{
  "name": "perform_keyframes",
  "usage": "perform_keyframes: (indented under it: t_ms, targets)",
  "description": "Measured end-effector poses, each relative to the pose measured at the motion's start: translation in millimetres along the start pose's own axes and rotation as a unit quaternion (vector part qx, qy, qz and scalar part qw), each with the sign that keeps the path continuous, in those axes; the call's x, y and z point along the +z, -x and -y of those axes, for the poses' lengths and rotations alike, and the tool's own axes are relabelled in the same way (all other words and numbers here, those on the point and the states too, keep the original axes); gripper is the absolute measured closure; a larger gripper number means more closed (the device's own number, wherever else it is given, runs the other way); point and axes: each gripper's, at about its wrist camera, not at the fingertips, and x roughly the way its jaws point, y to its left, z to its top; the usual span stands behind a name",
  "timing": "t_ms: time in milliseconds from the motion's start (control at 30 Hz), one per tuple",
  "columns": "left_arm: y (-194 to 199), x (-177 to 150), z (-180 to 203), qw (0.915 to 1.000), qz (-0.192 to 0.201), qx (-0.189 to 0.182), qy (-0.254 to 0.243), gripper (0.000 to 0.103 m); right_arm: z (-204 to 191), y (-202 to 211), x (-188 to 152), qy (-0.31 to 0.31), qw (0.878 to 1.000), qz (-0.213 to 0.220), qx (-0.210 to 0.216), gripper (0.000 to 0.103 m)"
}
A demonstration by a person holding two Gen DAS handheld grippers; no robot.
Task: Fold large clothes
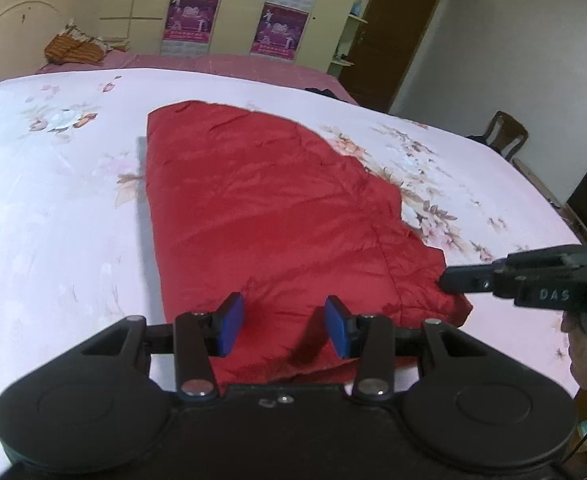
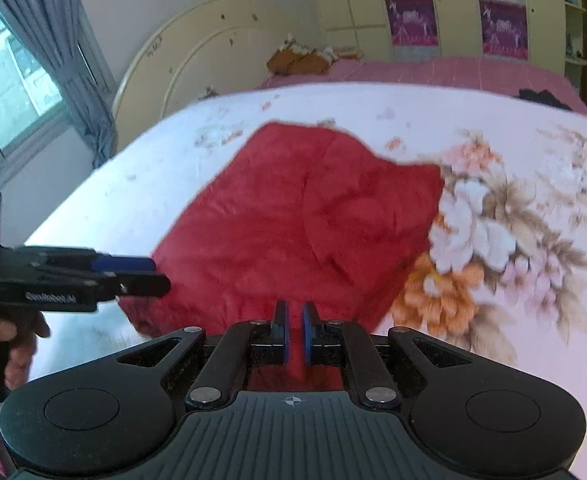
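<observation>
Two grippers hover: your left gripper [image 1: 284,326] gapes, right gripper [image 2: 295,332] nearly closed; pinch the soft, slippery red jacket [image 1: 269,208] hem.

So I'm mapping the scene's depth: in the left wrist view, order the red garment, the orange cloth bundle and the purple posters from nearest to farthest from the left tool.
1. Red garment: directly under and ahead of the left tool.
2. Orange cloth bundle: far left, by the headboard.
3. Purple posters: on the wardrobe doors beyond the bed.
</observation>
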Motion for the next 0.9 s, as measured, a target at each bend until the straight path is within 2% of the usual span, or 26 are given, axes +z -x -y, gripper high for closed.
perform_keyframes:
  t_ms: [367,600,900]
  targets:
    - [-11,-18,10,0.9987,0.009,0.048,-0.016,0.06,10,-23,-30,-0.002,1.0,-0.019,-0.012,0.095]
    - [-16,-24,11,0.9977,0.012,0.062,-0.025,0.06,15,-39,-38,-0.003,0.999,-0.028,-0.018,0.095]
    - [-18,-23,11,0.9969,0.008,0.071,-0.031,0.06,14,-38,-37,-0.006,0.999,-0.031,-0.028,0.095]
